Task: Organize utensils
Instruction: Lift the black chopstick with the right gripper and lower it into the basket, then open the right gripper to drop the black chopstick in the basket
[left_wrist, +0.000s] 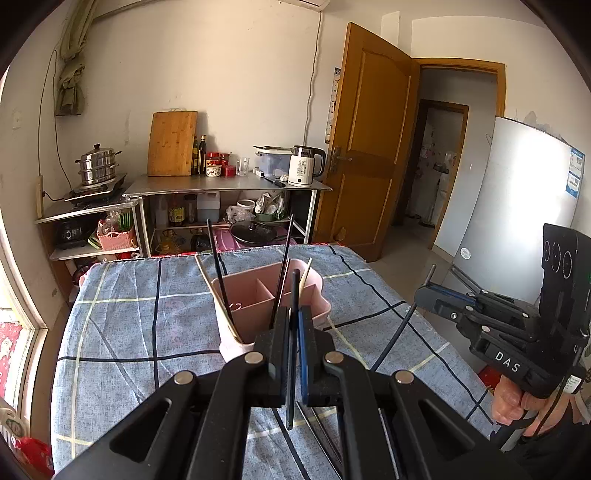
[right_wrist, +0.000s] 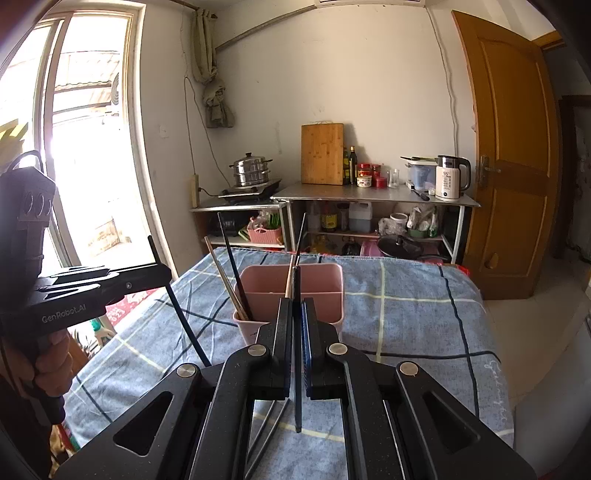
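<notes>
1. Left wrist view: my left gripper (left_wrist: 294, 325) is clenched on a dark chopstick (left_wrist: 291, 369), pinched near its upper part so the long lower end hangs free below the jaws. I hold it nearly upright, which I judge suits a straight drop into the caddy (left_wrist: 273, 295).
2. The pink caddy stands on the checked cloth (left_wrist: 147, 332) just beyond the fingertips. It is divided into compartments. Several chopsticks, dark and pale, already lean out of it at angles.
3. My right gripper (left_wrist: 424, 295) shows at the right edge, gripping its own dark chopstick (left_wrist: 399, 328), well clear of the caddy.
4. Right wrist view: the right gripper (right_wrist: 296, 317) is clamped on a dark chopstick (right_wrist: 297, 387), again close to vertical, with the caddy (right_wrist: 325, 284) straight ahead.
5. The left gripper (right_wrist: 162, 273) sits at the left, its chopstick (right_wrist: 184, 321) slanting down toward the cloth.
6. Room: the cloth to the right of the caddy lies bare. The leaning sticks crowd the caddy's left and front compartments, so I judge the back right side the safest way in.
7. More dark sticks (right_wrist: 273, 424) lie on the cloth under my right jaws.
</notes>
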